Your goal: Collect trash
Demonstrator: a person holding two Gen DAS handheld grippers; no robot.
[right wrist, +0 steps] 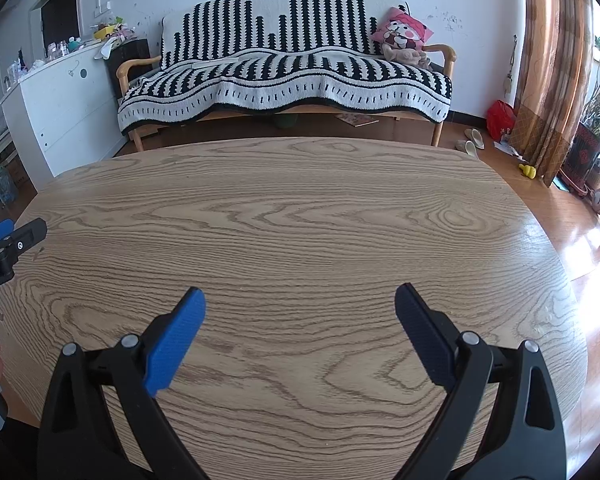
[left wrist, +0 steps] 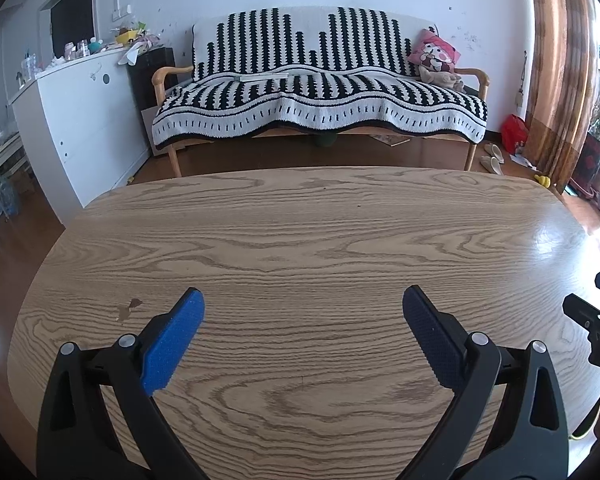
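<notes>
Left wrist view: left gripper (left wrist: 303, 304) spread wide, nothing held; right gripper (right wrist: 300, 302) likewise. Wooden table (left wrist: 300, 220) bare, no trash visible on it. Can't judge weight, stiffness or grasp point until trash shows up.

Daylight is pouring in from the right, glaring off the desk's (left wrist: 556, 240) right edge; fisheye distortion is bending and darkening both views' corners.

A wood-grain table (left wrist: 300, 240) fills the foreground; behind it stands a wooden-armed sofa (left wrist: 320, 92) under a black-and-white striped throw — a pink cushion (left wrist: 434, 54) at its end, a white cabinet (left wrist: 80, 120) beside.
</notes>
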